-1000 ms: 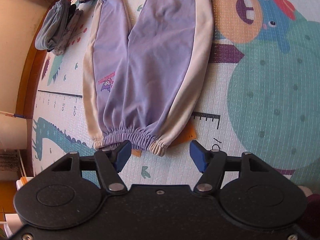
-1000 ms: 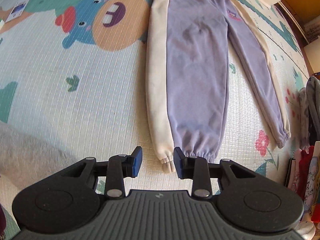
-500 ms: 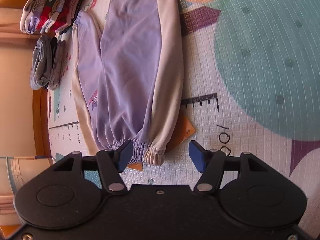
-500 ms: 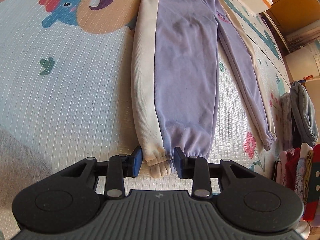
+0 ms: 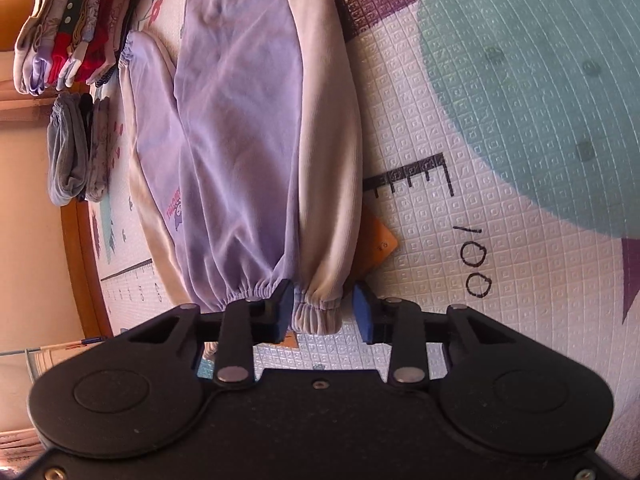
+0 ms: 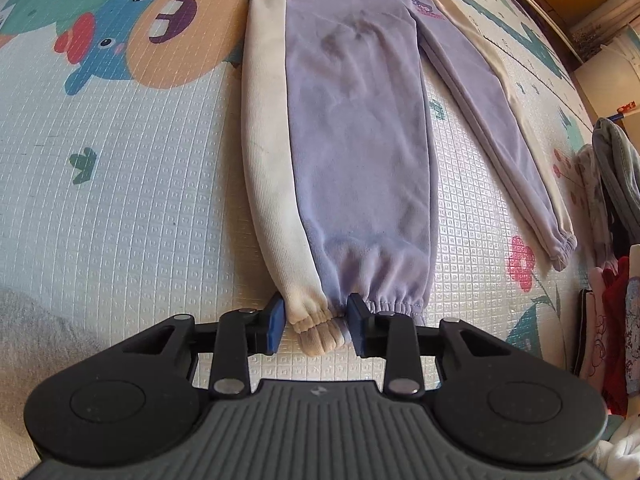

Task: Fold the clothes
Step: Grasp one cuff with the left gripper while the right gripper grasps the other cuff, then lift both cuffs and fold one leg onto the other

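A: So, both tools are closing in on the trousers (image 5: 248,148) compared with a second ago. The left tool (image 5: 322,312) is sliding sideways along the waistband (image 5: 316,308), and its fingers are now straddling the cream corner, where a moment back the corner was lying off to one side of the gap.

B: And the right tool (image 6: 316,324)?

A: It is coming forward onto the ankle cuff (image 6: 320,332) of the near leg. The cuff is now sitting between its blue pads (image 6: 276,322), which are standing apart, not yet pinching. The left tool's jaws are apart too, wider than the cloth.

B: Where is the garment lying?

A: Flat on the play mat (image 6: 140,184), stretching straight ahead of each tool, with the second leg (image 6: 500,128) angling away beyond the right tool.

B: So the grasp is next?

A: Probably; both ends are lining up for a pinch, then a fold along that side.
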